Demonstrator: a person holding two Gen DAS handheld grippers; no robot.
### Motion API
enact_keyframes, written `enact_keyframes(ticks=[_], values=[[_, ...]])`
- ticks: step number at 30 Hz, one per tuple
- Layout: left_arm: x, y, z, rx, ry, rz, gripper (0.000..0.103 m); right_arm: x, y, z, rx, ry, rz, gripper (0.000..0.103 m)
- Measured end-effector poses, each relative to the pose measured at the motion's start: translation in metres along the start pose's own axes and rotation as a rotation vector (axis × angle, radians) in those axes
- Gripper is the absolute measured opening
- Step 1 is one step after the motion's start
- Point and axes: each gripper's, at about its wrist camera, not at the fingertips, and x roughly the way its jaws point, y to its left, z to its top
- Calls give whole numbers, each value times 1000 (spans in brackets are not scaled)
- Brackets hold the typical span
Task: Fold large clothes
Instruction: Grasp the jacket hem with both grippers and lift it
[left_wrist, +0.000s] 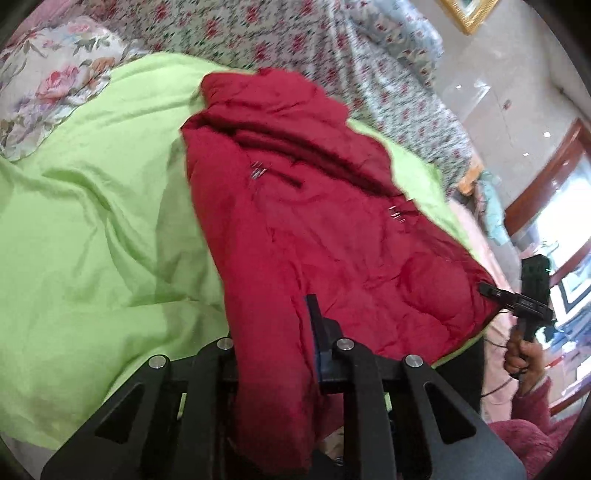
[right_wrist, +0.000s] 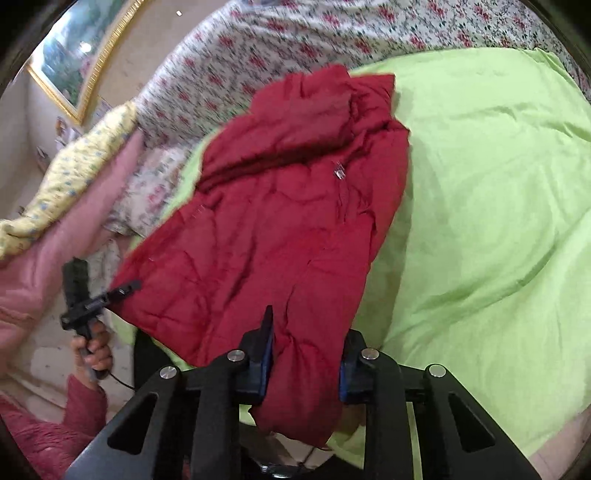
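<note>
A red padded jacket (left_wrist: 314, 229) lies lengthwise on a lime green sheet (left_wrist: 92, 221), collar at the far end. My left gripper (left_wrist: 277, 339) is shut on a bunched near corner of the jacket hem, which drapes over its left finger. The right gripper (left_wrist: 491, 290) shows at the right of this view, pinching the other hem corner. In the right wrist view the jacket (right_wrist: 288, 221) fills the middle; my right gripper (right_wrist: 306, 354) is shut on a hanging fold of the hem. The left gripper (right_wrist: 125, 288) shows at the left, clamped on the jacket's edge.
A floral bedspread (left_wrist: 295, 40) covers the far side of the bed. A flowered pillow (left_wrist: 48, 85) lies at the far left. A pink quilt (right_wrist: 55, 236) and a yellow floral cloth (right_wrist: 74, 173) are piled beside the bed. The green sheet (right_wrist: 498, 221) spreads to the right.
</note>
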Motion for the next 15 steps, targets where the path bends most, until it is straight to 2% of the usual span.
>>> enact_keyframes(ticks=[4, 9, 12, 15], values=[[-17, -11, 15, 27, -58, -51, 16, -18, 1, 14, -3, -62, 79, 24], [-24, -13, 47, 15, -131, -68, 16, -24, 0, 41, 5, -153, 145, 24], [-25, -12, 65, -9, -161, -63, 16, -24, -1, 57, 7, -200, 155, 23], [-23, -12, 83, -25, -193, -26, 16, -25, -5, 75, 5, -248, 159, 23]])
